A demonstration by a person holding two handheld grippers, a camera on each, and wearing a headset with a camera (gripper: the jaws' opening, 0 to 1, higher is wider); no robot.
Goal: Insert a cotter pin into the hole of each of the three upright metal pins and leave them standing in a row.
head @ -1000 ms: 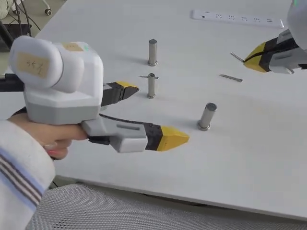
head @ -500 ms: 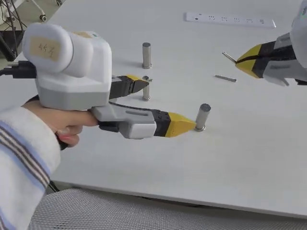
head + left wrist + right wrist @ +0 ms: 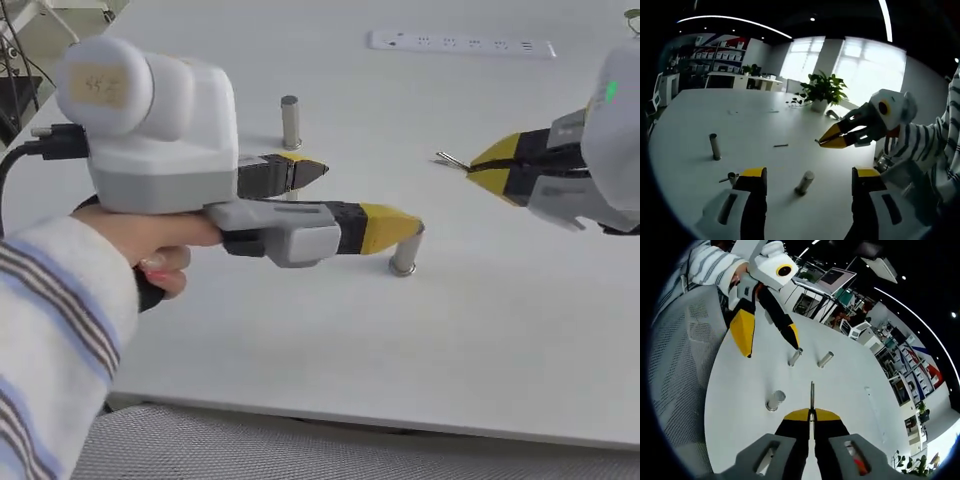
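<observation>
My left tool [image 3: 372,200] is wide open in the middle of the head view, and the nearest metal pin [image 3: 404,260] stands on the table [image 3: 300,330] just behind its lower yellow tip. In the left gripper view that pin sits between my 2 jaws, touching neither as far as I can tell. My right tool [image 3: 472,167], at the right of the frame, is clamped on a cotter pin [image 3: 450,160] whose long axis runs straight on from the jaws toward the upper left. The metal pin stands below and left of that tip, so the 2 axes cross. I judge the left tool is nearer and should steady the pin first. I cannot make out its hole.
</observation>
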